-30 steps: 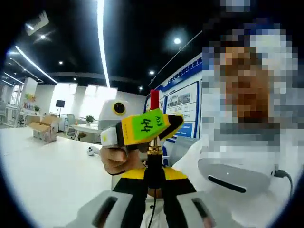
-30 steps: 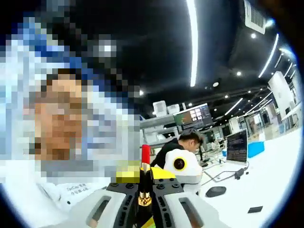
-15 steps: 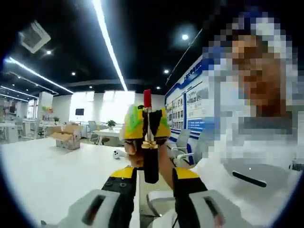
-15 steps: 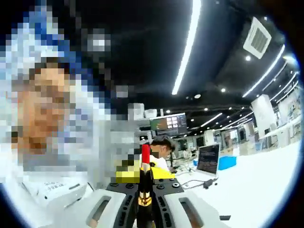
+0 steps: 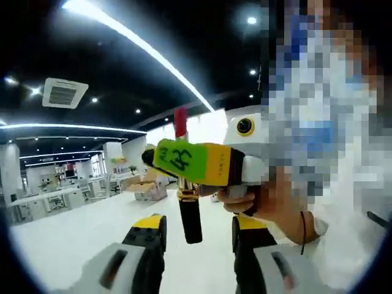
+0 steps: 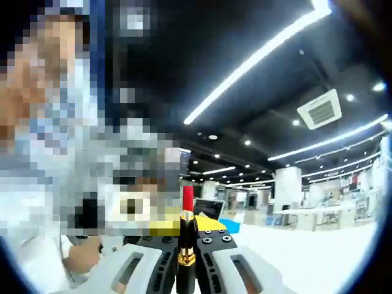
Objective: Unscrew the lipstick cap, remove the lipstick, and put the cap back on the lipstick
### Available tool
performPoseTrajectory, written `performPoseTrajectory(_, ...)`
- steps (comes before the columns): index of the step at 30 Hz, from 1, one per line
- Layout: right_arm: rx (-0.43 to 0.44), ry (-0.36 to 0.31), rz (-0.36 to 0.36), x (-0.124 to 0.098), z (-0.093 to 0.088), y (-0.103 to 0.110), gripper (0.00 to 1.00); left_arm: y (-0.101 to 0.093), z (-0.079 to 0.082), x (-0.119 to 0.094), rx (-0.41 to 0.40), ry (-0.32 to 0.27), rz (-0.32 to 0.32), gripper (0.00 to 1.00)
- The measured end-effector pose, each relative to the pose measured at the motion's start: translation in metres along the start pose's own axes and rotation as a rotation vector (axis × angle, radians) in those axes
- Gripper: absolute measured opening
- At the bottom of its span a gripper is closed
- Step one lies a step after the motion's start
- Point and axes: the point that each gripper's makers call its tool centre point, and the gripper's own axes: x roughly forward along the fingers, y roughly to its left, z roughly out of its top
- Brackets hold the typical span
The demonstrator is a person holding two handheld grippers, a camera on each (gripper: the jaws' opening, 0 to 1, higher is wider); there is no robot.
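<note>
A lipstick stands upright with its red tip point(image 5: 180, 122) out, a gold band point(image 5: 187, 195) and a black base point(image 5: 190, 222). My right gripper point(image 5: 184, 162), with yellow jaws and a green label, reaches in from the right and is shut across the tube above the gold band. My left gripper point(image 5: 197, 229) is open, its yellow-tipped jaws standing either side of the black base without touching it. In the right gripper view the lipstick point(image 6: 187, 202) rises from between the shut jaws of my right gripper point(image 6: 185, 236), with the left gripper's yellow tips point(image 6: 160, 228) just behind.
A person's hand point(image 5: 269, 202) holds the right gripper's handle. A white table point(image 5: 73, 245) lies below, with a cardboard box point(image 5: 144, 187) far back. A large office with ceiling lights is behind; the white table point(image 6: 306, 257) spreads to the right.
The left jaws, closed on the black base a second ago, have opened and let go of it. The right gripper keeps its hold. Both views have tilted and swung round.
</note>
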Motion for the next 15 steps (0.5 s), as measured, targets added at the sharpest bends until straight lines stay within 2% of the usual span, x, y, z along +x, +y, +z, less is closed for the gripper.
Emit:
performPoseTrajectory(4, -0.011, -0.004, -0.015, 0.000, 0.001, -0.002, 0.06, 0.007, 0.006, -0.003, 0.032, -0.021, 0.047, 0.27)
performPoseTrajectory(8, -0.005, 0.006, 0.000, 0.003, -0.002, 0.002, 0.06, 0.013, 0.006, -0.006, 0.017, -0.027, 0.061, 0.15)
performPoseTrajectory(15, 0.004, 0.009, 0.022, 0.003, -0.001, 0.005, 0.06, 0.012, 0.006, -0.008, -0.013, -0.029, 0.032, 0.14)
